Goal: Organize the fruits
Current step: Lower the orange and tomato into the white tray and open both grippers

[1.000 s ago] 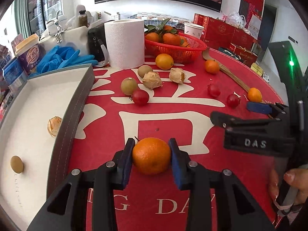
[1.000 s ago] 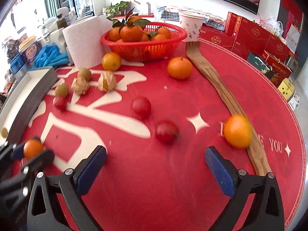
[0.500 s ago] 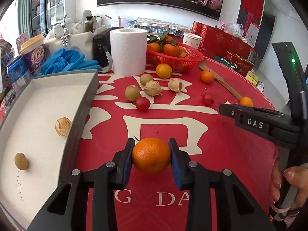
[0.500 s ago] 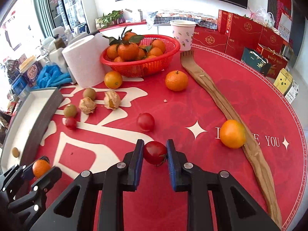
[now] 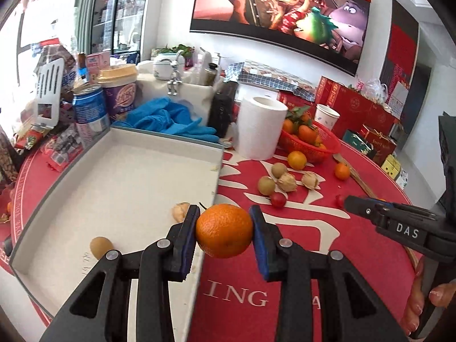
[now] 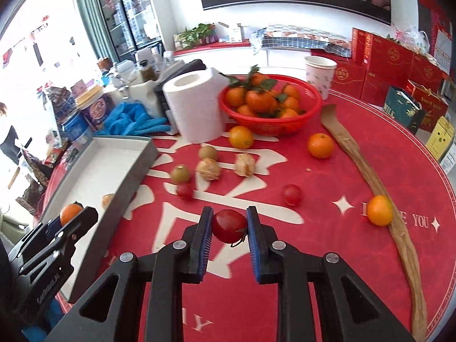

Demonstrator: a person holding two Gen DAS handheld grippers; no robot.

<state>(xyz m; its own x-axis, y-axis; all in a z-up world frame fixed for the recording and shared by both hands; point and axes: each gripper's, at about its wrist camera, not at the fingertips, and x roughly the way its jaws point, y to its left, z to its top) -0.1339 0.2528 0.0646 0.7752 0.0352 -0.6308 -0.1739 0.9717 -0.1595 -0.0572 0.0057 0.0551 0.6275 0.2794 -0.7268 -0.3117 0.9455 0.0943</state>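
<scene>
The left tool (image 5: 223, 229) is gripping an orange (image 5: 224, 230) across its middle, its blue pads (image 5: 190, 235) pressing both sides so the round fruit is not rolling out. It is holding the orange in the air right over the near wall of the tray (image 5: 218, 171), which suggests the fruit is heading into the tray. The tool is tilting downward, and it is also showing at the lower left of the right wrist view.

The right tool (image 6: 229, 226) is pinching a tomato (image 6: 228, 226), jaws set narrow because the fruit is small. It is pointing steeply down over the red bench (image 6: 327, 256), and the tomato seems to be clear of the cloth, though the gap is hard to judge. A hand (image 5: 424, 307) is wrapping the right tool's handle at the lower right of the left wrist view.

Inside the tray, 2 pieces are lying: a brown fruit (image 5: 100, 246) near the front and a husked fruit (image 5: 180, 211) close to the right wall, so the tray appears to be the collecting place.

Further out, loose fruit is waiting on the bench: 2 small tomatoes (image 6: 292, 194), 2 greenish fruits (image 6: 179, 174), 2 husked ones (image 6: 244, 164) and 3 oranges (image 6: 320, 145). Beyond them a red basket (image 6: 285, 125) is holding leafy oranges beside a paper roll (image 6: 196, 105).
</scene>
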